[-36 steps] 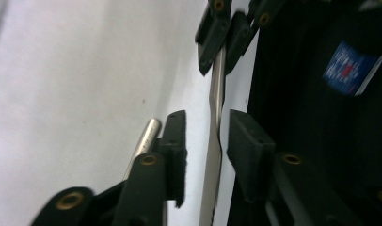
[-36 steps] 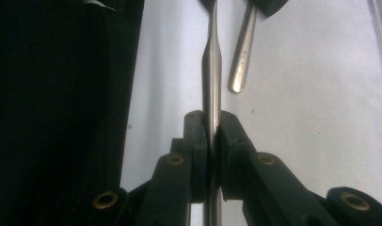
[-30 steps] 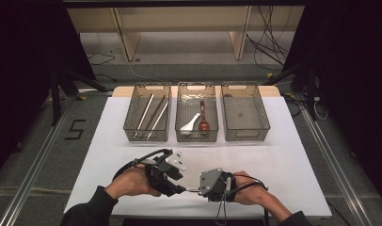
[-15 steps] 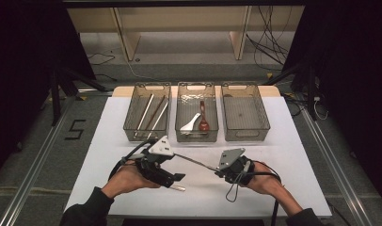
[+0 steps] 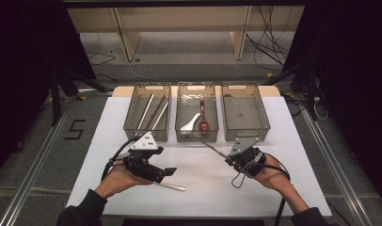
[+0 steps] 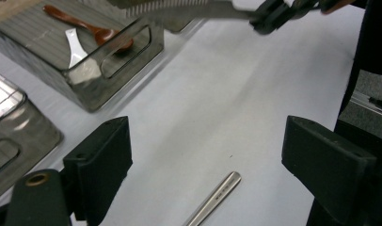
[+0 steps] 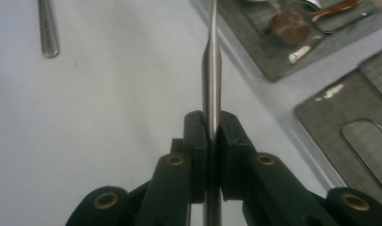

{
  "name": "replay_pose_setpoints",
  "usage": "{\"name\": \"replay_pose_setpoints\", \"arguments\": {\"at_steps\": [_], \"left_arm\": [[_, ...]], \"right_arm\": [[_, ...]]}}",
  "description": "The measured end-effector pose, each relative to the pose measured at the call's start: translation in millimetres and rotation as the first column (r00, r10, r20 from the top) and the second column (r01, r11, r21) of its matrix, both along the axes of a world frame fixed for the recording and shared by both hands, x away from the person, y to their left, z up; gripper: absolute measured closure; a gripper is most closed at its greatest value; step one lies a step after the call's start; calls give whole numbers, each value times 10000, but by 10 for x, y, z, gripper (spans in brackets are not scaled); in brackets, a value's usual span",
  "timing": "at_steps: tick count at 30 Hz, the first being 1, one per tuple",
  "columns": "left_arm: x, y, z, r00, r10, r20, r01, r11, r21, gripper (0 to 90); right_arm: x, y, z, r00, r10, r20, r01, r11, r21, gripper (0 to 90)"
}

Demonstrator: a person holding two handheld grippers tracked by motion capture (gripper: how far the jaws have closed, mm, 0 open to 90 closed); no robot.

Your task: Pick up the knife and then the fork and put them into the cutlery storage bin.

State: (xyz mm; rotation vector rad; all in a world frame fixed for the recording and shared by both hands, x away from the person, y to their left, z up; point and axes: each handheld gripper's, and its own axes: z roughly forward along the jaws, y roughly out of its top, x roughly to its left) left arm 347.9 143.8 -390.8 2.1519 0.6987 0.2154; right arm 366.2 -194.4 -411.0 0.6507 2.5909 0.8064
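High view: the right tongs (image 5: 225,158) are seen at the lower right of the frame, clamped tight on a thin metal utensil (image 5: 213,150) whose shaft slants up and left toward the middle tray (image 5: 196,136). In the right gripper view the utensil's handle (image 7: 211,70) is pinched between the two pads and runs straight up the frame. The left tongs (image 5: 172,171), at the lower left of the high view, have just been opening and are spread wide, with nothing pressed between them. A second metal utensil (image 5: 170,186) is seen lying on the white surface (image 5: 198,188) just below them; in the left gripper view its end (image 6: 222,190) lies between the spread jaws, untouched.
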Motion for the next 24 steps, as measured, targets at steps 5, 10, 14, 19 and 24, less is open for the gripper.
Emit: {"name": "replay_pose_setpoints", "arguments": {"at_steps": [5,10,14,19,24], "left_arm": [[38,105,-112,9993,349,117,-349,9994,-41,160],[27,124,-177,9981,549,294,-551,9985,68,159],[12,125,-183,9985,361,421,-370,9991,192,157],[-3,139,-195,9984,356,437,-372,9986,381,157],[-4,165,-203,9982,408,443,-426,9982,411,157]], "right_arm": [[120,-115,98,9957,-928,30,925,9946,479,842],[301,-278,202,9829,-1843,15,1832,9782,981,841],[490,-392,272,9669,-2551,43,2525,9592,1274,841],[709,-449,351,9476,-3193,-72,3169,9372,1454,841],[928,-466,385,9294,-3686,-202,3680,9206,1310,841]]}}
